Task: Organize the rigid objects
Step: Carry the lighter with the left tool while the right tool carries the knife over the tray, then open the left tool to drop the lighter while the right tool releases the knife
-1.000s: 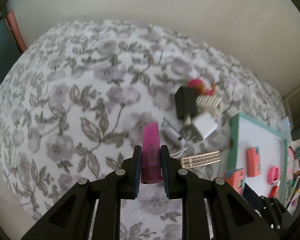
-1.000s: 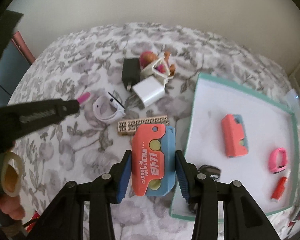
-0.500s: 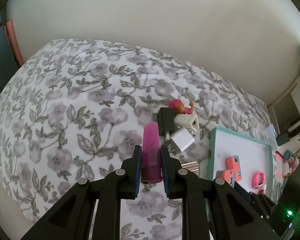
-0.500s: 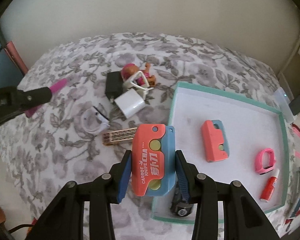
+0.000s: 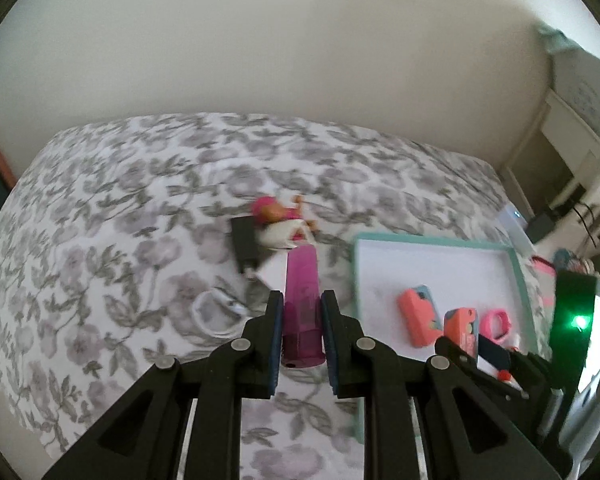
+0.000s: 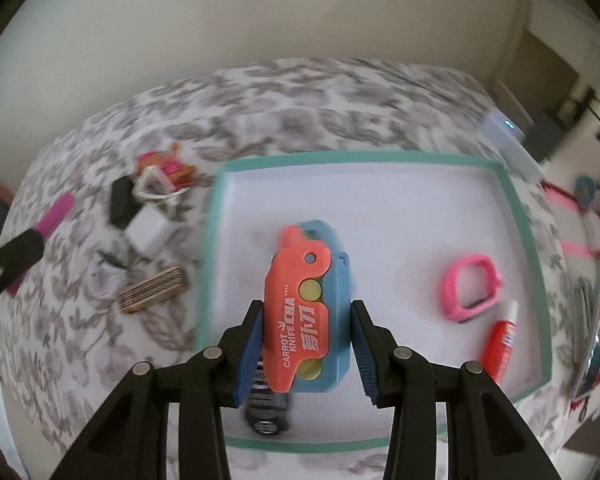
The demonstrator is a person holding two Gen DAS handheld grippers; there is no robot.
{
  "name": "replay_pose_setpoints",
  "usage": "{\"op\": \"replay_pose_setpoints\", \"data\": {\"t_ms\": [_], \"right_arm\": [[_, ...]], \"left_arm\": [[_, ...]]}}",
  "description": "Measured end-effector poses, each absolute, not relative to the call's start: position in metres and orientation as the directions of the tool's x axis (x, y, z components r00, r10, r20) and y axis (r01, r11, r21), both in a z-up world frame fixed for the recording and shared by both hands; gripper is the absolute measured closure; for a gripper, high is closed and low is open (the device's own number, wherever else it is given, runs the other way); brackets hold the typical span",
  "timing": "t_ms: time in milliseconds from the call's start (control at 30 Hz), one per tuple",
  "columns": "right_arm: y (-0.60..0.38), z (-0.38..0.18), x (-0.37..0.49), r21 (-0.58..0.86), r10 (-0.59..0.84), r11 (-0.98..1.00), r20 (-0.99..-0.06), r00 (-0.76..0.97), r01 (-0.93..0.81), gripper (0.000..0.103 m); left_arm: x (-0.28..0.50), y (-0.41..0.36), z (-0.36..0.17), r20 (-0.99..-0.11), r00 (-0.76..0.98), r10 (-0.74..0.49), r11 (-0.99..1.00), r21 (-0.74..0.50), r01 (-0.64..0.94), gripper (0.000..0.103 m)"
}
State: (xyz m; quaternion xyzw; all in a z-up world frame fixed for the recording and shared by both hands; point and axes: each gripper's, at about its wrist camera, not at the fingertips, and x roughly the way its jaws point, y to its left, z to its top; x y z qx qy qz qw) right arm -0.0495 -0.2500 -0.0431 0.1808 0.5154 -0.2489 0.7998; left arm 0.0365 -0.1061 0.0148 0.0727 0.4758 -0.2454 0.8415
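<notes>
My left gripper (image 5: 301, 310) is shut on a translucent pink tube (image 5: 301, 292), held above the floral bedspread left of the teal-rimmed white tray (image 5: 436, 240). My right gripper (image 6: 306, 318) is shut on an orange and blue carrot knife toy (image 6: 306, 312), held over the tray (image 6: 216, 240). It also shows in the left wrist view (image 5: 462, 326). Another carrot knife toy (image 5: 418, 314) lies in the tray; the held one hides most of it in the right wrist view.
In the tray lie a pink band (image 6: 472, 286), a red bottle (image 6: 500, 334) and a dark object (image 6: 266, 408). On the bedspread lie a black charger (image 6: 120, 204), white charger (image 6: 148, 228), doll (image 6: 166, 168), white band (image 6: 104, 280) and patterned comb (image 6: 152, 290).
Both grippers have moved right and higher. My right gripper went from the tray's left edge to over its middle. My left gripper carried the pink tube toward the tray.
</notes>
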Motion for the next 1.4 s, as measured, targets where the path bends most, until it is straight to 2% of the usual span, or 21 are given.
{"op": "replay_pose_setpoints", "data": {"t_ms": [100, 300, 567, 1067, 1400], "right_arm": [[-0.268, -0.049, -0.06, 0.013, -0.23, 0.78, -0.924, 0.306, 0.626, 0.059], [-0.301, -0.063, -0.084, 0.064, -0.184, 0.708, -0.945, 0.271, 0.703, 0.059], [-0.307, -0.069, -0.09, 0.079, -0.162, 0.703, -0.95, 0.267, 0.707, 0.058], [-0.301, -0.082, -0.084, 0.088, -0.121, 0.724, -0.96, 0.251, 0.684, 0.058], [-0.301, -0.09, -0.082, 0.08, -0.106, 0.725, -0.968, 0.226, 0.684, 0.058]], "left_arm": [[0.028, -0.122, 0.013, -0.84, 0.405, -0.362, 0.845, -0.112, 0.523, 0.084], [0.013, -0.155, 0.002, -0.849, 0.363, -0.384, 0.797, -0.106, 0.595, 0.084], [0.003, -0.188, -0.02, -0.862, 0.324, -0.39, 0.741, -0.085, 0.666, 0.083], [0.005, -0.208, -0.062, -0.903, 0.279, -0.327, 0.734, -0.057, 0.677, 0.083], [0.007, -0.206, -0.07, -0.916, 0.261, -0.306, 0.738, -0.055, 0.672, 0.083]]}}
